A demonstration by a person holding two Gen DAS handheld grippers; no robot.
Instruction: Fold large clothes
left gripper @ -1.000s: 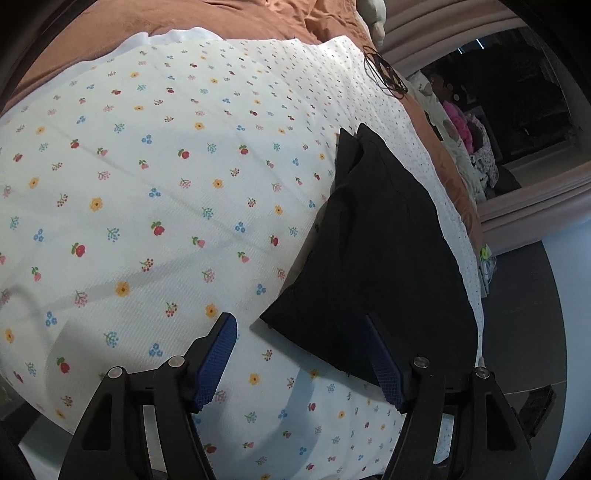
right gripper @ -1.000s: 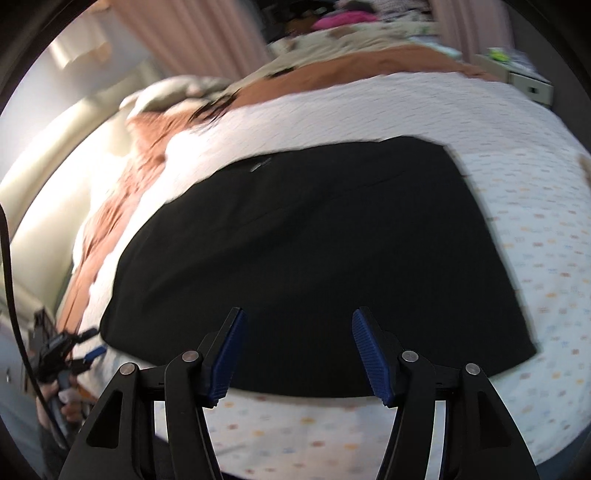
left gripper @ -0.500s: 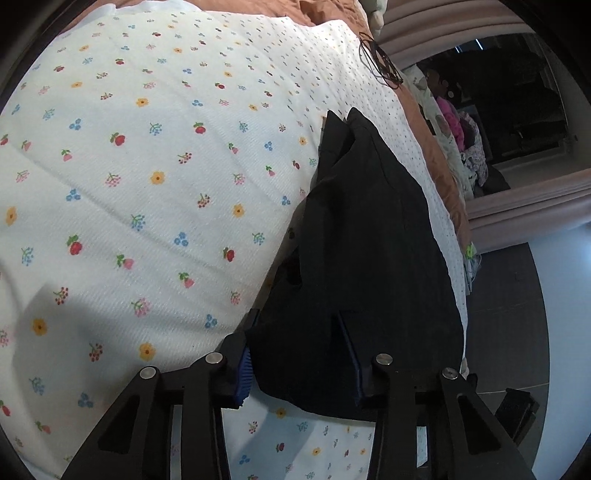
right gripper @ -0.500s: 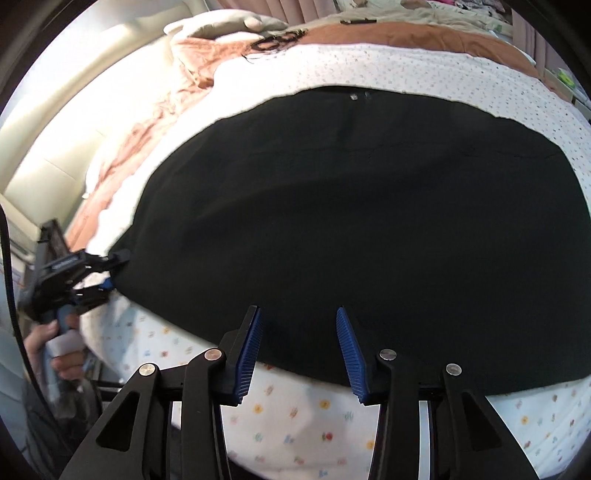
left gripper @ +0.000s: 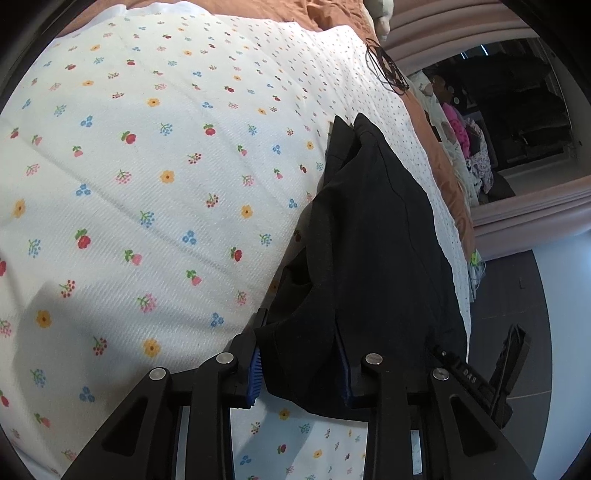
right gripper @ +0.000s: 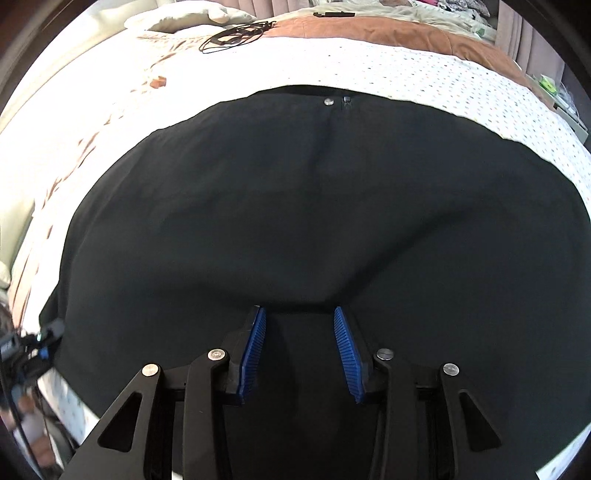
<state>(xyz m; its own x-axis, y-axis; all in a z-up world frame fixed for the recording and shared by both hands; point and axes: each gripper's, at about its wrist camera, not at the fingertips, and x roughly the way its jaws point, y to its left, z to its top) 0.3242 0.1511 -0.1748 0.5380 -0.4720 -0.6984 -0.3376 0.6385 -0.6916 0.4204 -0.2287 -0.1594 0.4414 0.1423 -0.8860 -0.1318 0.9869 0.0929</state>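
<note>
Black woven-fabric garment (right gripper: 314, 221), wide and flat, spread on the bed's white floral-print quilt (left gripper: 155, 192), waistband with metal fasteners (right gripper: 328, 101) at the far side, hem at the near edge – laid out flat so both near corners can be picked up at once

Left claw (left gripper: 299, 373) closing on the garment's near left corner: bunched cloth sits between the blue ribbed pads (left gripper: 255, 373), reads as grasping, corner lifted slightly off the quilt. Same claw seen small at far left in the right wrist view (right gripper: 40, 347), at the hem corner

Right claw (right gripper: 299, 347) closing over the near hem, cloth under and between the pads, pads not visibly pressing yet – released for now

Symmetric corner grips probably intended to carry hem up to waistband. Black cable coil (right gripper: 236, 35) on the far quilt, well apart
</note>
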